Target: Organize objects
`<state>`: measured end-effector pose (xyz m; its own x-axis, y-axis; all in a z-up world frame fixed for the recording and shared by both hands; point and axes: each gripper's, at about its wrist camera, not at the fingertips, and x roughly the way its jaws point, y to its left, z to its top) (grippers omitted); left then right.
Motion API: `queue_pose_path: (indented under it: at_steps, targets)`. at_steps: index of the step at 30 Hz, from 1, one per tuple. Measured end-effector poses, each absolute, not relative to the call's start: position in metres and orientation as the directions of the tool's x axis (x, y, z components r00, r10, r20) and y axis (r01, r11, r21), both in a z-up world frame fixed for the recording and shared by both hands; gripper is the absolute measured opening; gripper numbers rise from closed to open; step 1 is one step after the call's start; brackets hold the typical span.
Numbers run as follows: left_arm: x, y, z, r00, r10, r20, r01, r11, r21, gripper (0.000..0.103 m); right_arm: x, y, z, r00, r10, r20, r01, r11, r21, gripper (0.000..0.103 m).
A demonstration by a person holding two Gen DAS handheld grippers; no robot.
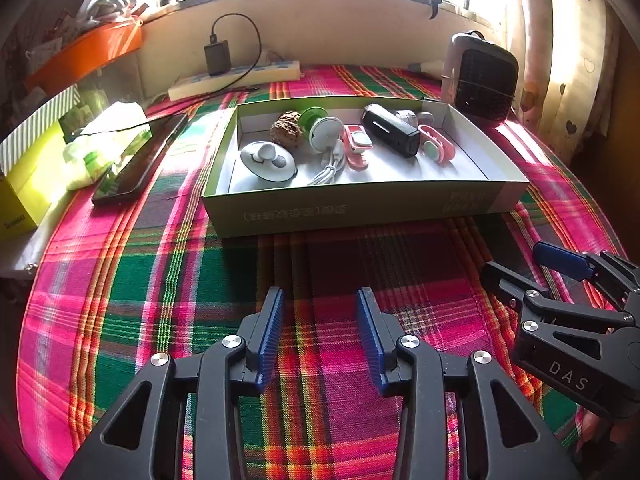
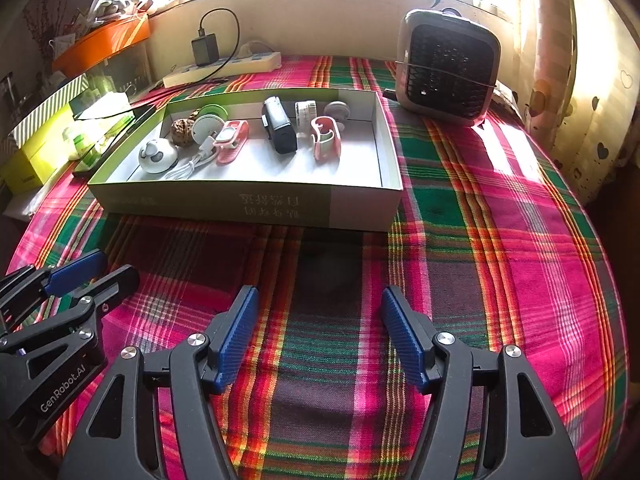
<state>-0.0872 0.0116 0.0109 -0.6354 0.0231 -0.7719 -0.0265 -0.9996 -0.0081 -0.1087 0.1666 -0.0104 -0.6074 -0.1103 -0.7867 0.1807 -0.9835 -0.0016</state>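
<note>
A shallow green cardboard box (image 1: pixel 360 208) (image 2: pixel 240 204) lies on the plaid cloth. It holds a white round gadget (image 1: pixel 268 160), a walnut (image 1: pixel 286 132), a white cable (image 1: pixel 330 168), a black device (image 1: pixel 390 130) (image 2: pixel 279 130) and two pink clips (image 1: pixel 438 144) (image 2: pixel 326 142). My left gripper (image 1: pixel 320 296) hovers over the cloth in front of the box, open, with nothing between its blue pads. My right gripper (image 2: pixel 320 292) stands beside it, open wider and just as empty. Each shows at the edge of the other's view: the right gripper (image 1: pixel 512 259), the left gripper (image 2: pixel 100 276).
A small heater (image 2: pixel 448 68) stands behind the box at the right. A power strip (image 1: pixel 236 78) with a charger lies along the back wall. A dark phone (image 1: pixel 136 164), tissues and a yellow-green carton (image 1: pixel 28 184) crowd the left edge. A curtain hangs on the right.
</note>
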Motion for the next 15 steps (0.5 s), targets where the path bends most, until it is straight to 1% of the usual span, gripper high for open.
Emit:
queue_pose_path:
  at_steps: [15]
  targets:
    - [-0.0873, 0.0117, 0.0109, -0.635, 0.024, -0.772, -0.026, -1.000, -0.009, 0.036, -0.1087, 0.1660, -0.0100, -0.607, -0.111, -0.787, 0.180, -0.984, 0.000, 0.066]
